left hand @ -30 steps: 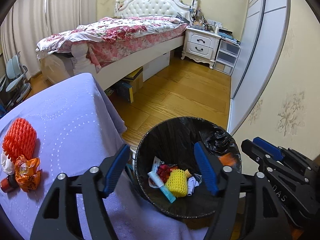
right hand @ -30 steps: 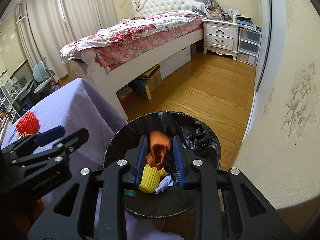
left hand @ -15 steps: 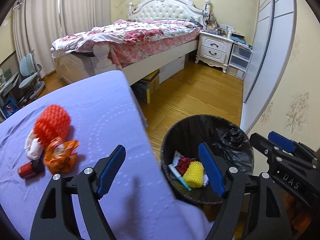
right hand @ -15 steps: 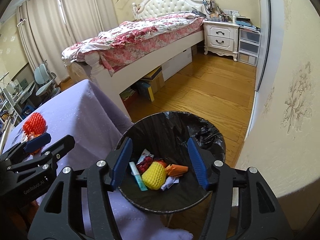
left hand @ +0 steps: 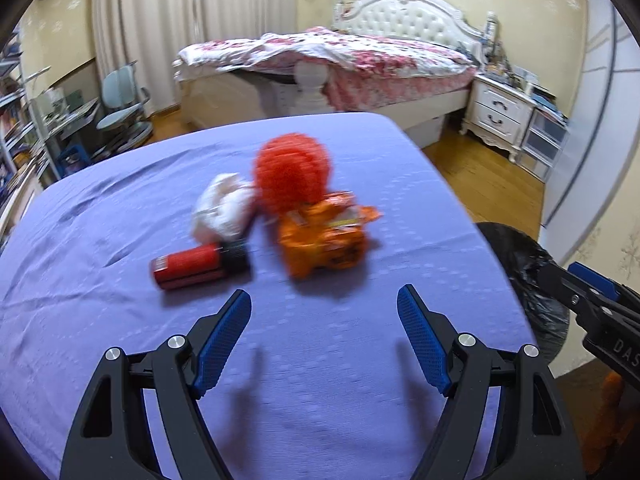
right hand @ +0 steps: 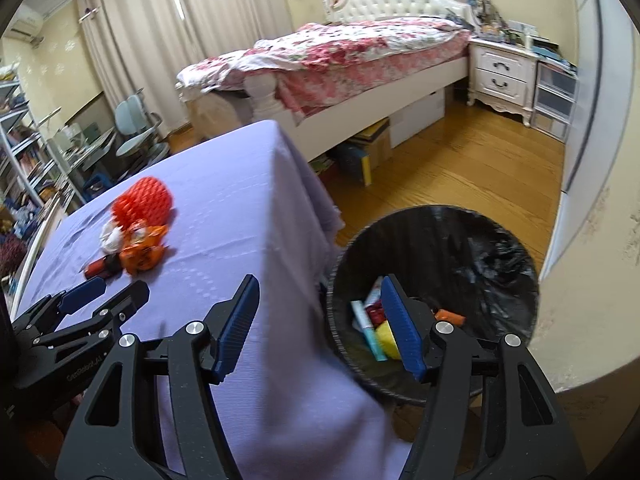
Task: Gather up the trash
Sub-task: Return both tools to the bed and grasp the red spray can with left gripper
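Blurring red foam net [left hand: 294, 178], bin [left hand: 532, 280] partly cut off

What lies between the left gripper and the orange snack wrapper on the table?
Only bare purple tablecloth; the left wrist view shows it between the open left gripper and the orange snack wrapper.

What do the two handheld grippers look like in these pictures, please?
Both the left gripper and the right gripper have matte black frames with triangular cut-outs, silver round bolts at the pivots, and jaws lined with blue ribbed pads. White lettering marks the side of each body. No cables or sleeves show.
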